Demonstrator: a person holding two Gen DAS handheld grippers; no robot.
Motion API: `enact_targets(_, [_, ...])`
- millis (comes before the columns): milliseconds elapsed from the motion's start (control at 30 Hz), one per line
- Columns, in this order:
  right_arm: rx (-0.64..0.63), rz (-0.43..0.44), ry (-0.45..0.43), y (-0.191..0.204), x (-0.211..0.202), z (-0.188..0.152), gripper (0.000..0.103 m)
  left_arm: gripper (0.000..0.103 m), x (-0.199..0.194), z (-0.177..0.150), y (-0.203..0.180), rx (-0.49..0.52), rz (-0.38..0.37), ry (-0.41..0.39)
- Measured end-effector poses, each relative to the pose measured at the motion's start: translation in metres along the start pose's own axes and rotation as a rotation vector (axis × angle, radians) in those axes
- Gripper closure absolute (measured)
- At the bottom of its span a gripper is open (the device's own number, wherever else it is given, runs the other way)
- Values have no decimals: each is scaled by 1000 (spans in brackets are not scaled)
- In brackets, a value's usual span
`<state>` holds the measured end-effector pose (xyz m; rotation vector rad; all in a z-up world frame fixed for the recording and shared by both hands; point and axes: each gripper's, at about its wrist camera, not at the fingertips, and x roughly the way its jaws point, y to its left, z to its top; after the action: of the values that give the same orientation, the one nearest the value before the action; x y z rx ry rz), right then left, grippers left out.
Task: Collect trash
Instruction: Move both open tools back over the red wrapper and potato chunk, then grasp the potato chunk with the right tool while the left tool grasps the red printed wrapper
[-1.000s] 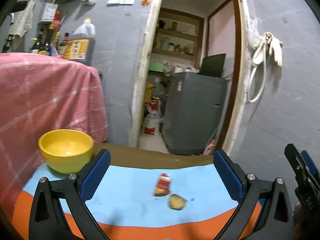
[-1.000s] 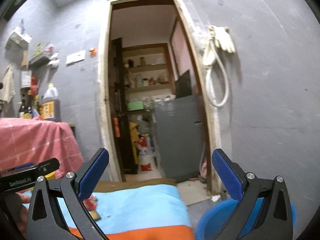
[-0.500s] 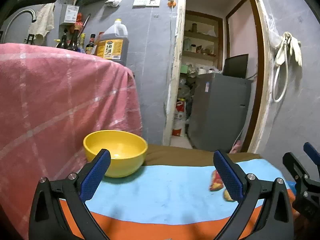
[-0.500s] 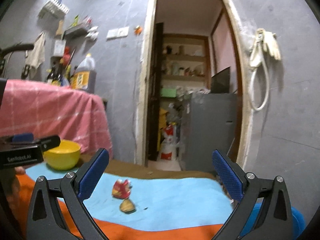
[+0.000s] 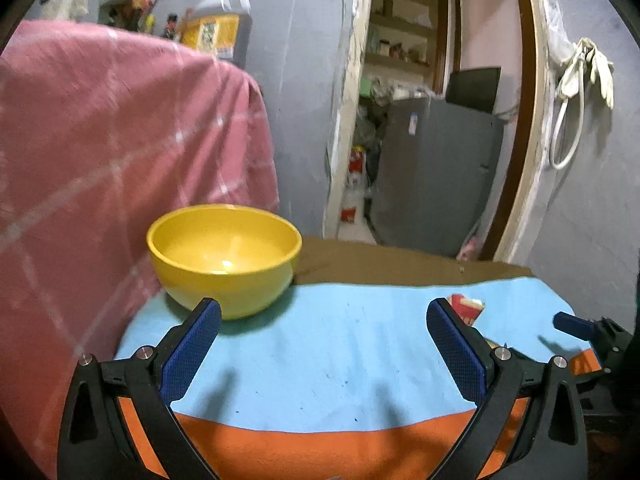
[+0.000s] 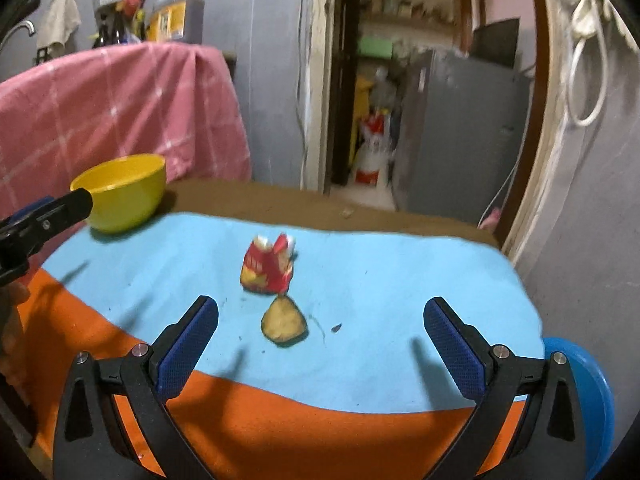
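Red crumpled wrapper (image 6: pixel 268 266) sits mid-table on the blue cloth (image 6: pixel 400 300), standing up with its torn top toward the far side; a brown scrap (image 6: pixel 284 323) lies just near of it; right gripper (image 6: pixel 320 340) and left gripper (image 5: pixel 324 344) both have fingers wide open, holding nothing; yellow bowl (image 5: pixel 224 258) sits far left.

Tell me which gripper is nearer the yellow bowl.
Left. The left gripper faces the bowl, whose base sits just past its left finger. The right gripper is off to the bowl's right, over the trash.
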<state>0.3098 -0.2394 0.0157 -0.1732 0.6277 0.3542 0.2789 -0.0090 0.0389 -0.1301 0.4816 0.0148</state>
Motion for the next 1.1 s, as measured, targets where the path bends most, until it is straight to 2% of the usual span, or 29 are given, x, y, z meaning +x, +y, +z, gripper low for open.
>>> enact_targets(167, [-26,27,140,3,24,0,2,2,21,-3,-4,7,-12,117])
enact_targets(200, [-29,41,167,3,29,1,6,2,24,-4,-5,8,-14,135])
enact_targets(300, [-20,80,231,0,41,0,34,2,34,-7,-7,12,-29,189])
enact_targets(367, [-11,95,234,-2,40,-1,42,2,38,-8,-9,17,-40,211])
enact_targets(433, [-10,110,234,-2,39,-1,61,3,43,-7,-13,22,-61,232])
enact_targets(533, [-2,121,227,-6,36,-2,74,3,49,-7,-24,55,-102,256])
enact_targets(733, [17,108,211,-22,30,-4,75,9,60,-9,-50,143,-162,297])
enact_targets(933, [97,115,167,-47,17,-5,75,10,73,-10,-79,214,-235,346])
enact_targets(1100, [180,157,132,-62,11,-6,75,27,98,-8,-96,216,-247,403])
